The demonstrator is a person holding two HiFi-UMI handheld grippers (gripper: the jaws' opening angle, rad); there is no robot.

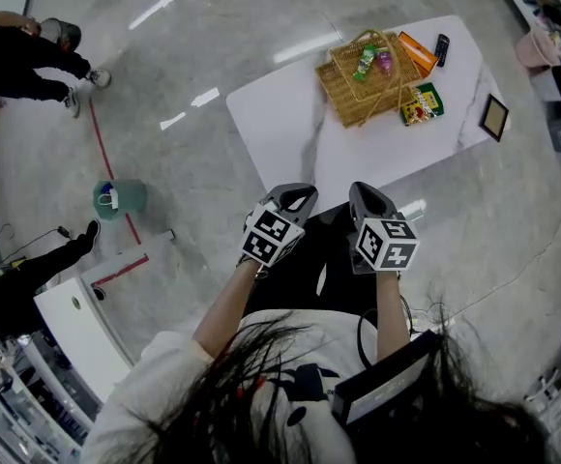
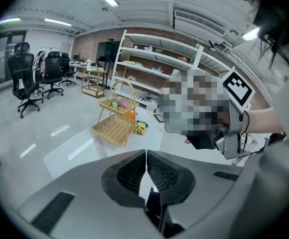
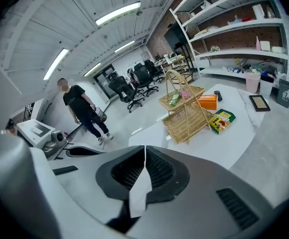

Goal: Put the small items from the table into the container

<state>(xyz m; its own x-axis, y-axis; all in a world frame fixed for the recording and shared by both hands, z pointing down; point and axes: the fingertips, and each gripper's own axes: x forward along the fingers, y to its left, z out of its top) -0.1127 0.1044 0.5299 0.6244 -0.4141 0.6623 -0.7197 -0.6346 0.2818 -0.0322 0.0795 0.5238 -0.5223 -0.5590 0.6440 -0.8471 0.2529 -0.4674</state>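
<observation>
Left gripper (image 1: 297, 194) and right gripper (image 1: 366, 195), both clenched empty, hang near the body. The colourful pack (image 1: 422, 102) beside the basket (image 1: 346, 102) lies far right, nearer the right gripper.

Your counter (image 1: 290, 133): white, faint grey veining.
Basket (image 1: 350, 100): tan woven wicker.
Green packet (image 1: 365, 62) and pink item (image 1: 385, 62) in it.
Box (image 1: 418, 53): orange.
Flat packet (image 1: 422, 103): green, yellow, red.
Small device (image 1: 441, 48): black.
Frame (image 1: 494, 117): dark edge, tan inside.
Your left hand-held gripper (image 1: 298, 197) and right hand-held gripper (image 1: 366, 199): grey, cubes with black-and-white squares.
Floor (image 1: 213, 27): glossy grey, red line (image 1: 102, 143).
Bucket (image 1: 119, 198): teal.
</observation>
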